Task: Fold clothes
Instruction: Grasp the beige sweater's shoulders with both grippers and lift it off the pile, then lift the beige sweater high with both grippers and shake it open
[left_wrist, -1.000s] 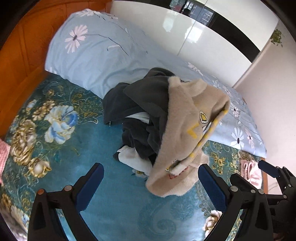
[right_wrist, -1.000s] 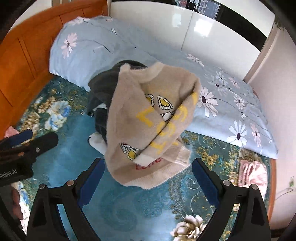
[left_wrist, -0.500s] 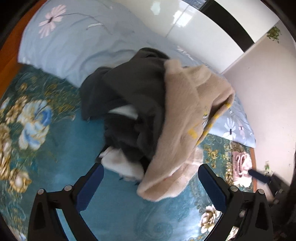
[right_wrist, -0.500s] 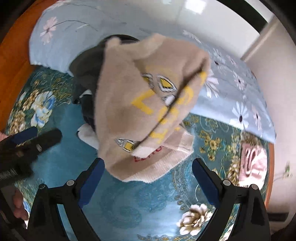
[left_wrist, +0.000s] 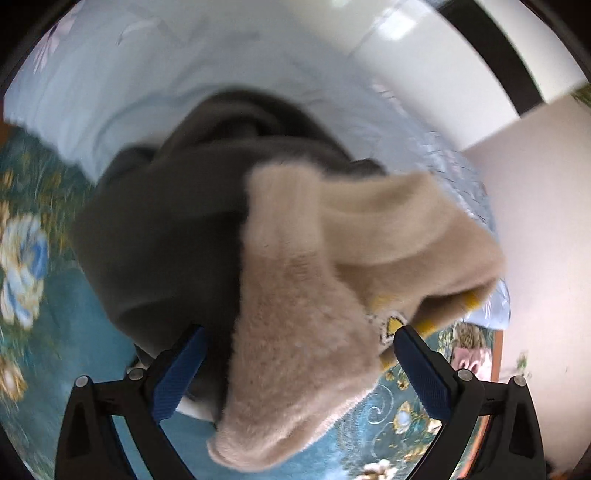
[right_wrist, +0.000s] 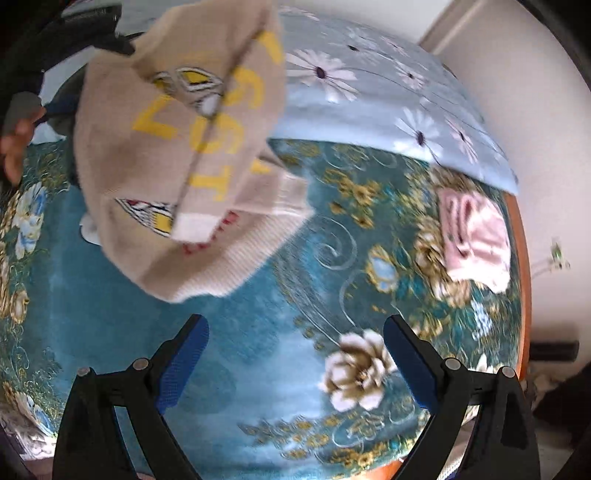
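Note:
A fluffy beige sweater (left_wrist: 306, 332) with yellow lettering lies on top of a heap of clothes on the bed. Under it and to its left is a dark grey garment (left_wrist: 159, 229). My left gripper (left_wrist: 301, 369) hangs close over the heap, its jaws wide and closing, with the sweater's lower fold between the blue pads (left_wrist: 181, 369) but not pinched. My right gripper (right_wrist: 297, 365) is open over the bare teal bedspread (right_wrist: 258, 332), below and right of the sweater (right_wrist: 177, 147), with nothing between its fingers.
A light blue quilt with daisies (right_wrist: 369, 103) lies along the back of the bed. A folded pink garment (right_wrist: 476, 236) sits near the bed's right edge. A white piece (left_wrist: 192, 406) peeks out under the heap. A hand (right_wrist: 14, 147) shows at the left.
My left gripper has dropped in close over the heap, so the sweater now lies between its jaws. The right view has swung right and down, leaving the sweater at the upper left.

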